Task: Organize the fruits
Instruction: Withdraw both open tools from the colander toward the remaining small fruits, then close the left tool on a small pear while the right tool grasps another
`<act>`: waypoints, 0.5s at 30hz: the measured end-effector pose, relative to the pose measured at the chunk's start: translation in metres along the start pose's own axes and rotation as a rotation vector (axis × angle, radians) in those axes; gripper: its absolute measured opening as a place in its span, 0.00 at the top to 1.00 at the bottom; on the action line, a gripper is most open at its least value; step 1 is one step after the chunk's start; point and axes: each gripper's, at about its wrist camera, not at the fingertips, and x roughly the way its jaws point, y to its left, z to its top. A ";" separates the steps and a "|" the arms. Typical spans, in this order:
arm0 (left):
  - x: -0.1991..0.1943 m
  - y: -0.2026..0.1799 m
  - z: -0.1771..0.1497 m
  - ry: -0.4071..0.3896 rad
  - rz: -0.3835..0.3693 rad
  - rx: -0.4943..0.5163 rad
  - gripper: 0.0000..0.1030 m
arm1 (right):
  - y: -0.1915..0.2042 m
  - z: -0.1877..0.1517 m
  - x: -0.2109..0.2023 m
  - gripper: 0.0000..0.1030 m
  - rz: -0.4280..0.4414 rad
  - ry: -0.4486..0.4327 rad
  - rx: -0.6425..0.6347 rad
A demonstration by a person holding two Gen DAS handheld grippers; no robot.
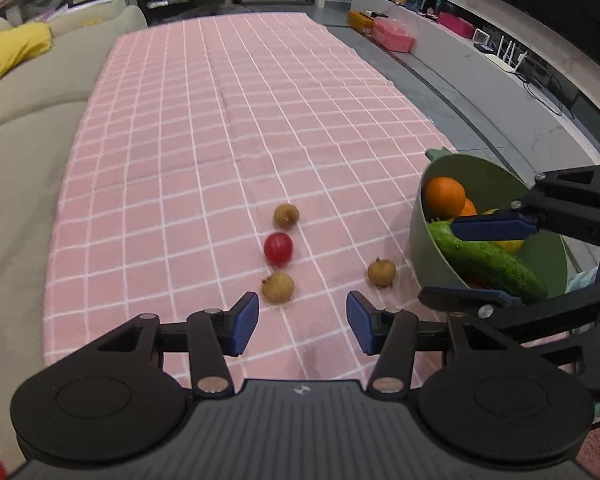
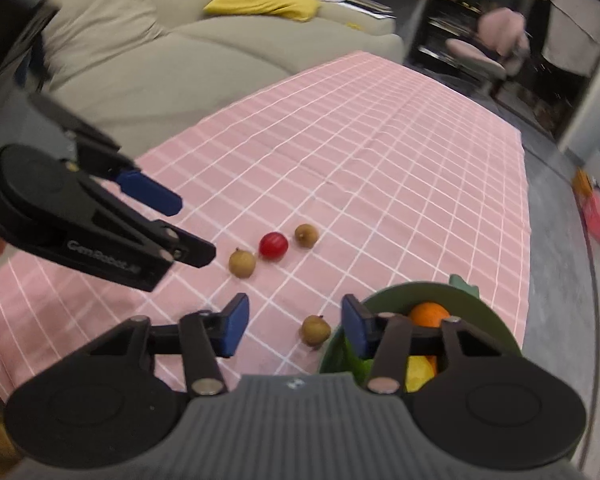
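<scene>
Three small brown longans [image 1: 286, 216] [image 1: 277, 287] [image 1: 381, 273] and a red cherry tomato [image 1: 278, 249] lie on the pink checked cloth [image 1: 220, 140]. A green bowl [image 1: 420, 248] at the right holds an orange [image 1: 445, 197], a cucumber [image 1: 488, 264] and a lemon [image 1: 508, 245]. My left gripper [image 1: 302, 320] is open and empty, just short of the nearest longan. My right gripper [image 2: 295, 326] is open and empty at the bowl's [image 2: 400, 290] left rim, with one longan [image 2: 316, 330] on the cloth seen between its fingers. The other longans [image 2: 242, 263] [image 2: 307, 235] and the tomato [image 2: 273, 245] lie beyond it.
A beige sofa [image 1: 28, 112] with a yellow cushion [image 1: 12, 52] runs along the table's left side. A grey TV bench [image 1: 500, 80] and floor lie past the right edge. The two grippers are close together near the bowl; the left gripper [image 2: 195, 229] shows in the right wrist view.
</scene>
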 end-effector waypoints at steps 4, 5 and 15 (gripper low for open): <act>0.010 0.004 -0.003 0.022 -0.024 -0.032 0.42 | 0.007 -0.002 0.011 0.59 -0.011 0.029 -0.092; 0.013 0.005 -0.003 0.027 -0.027 -0.034 0.43 | 0.009 -0.002 0.015 0.59 -0.018 0.039 -0.120; 0.044 0.016 -0.003 0.032 -0.109 -0.111 0.45 | 0.027 -0.004 0.051 0.71 -0.076 0.121 -0.406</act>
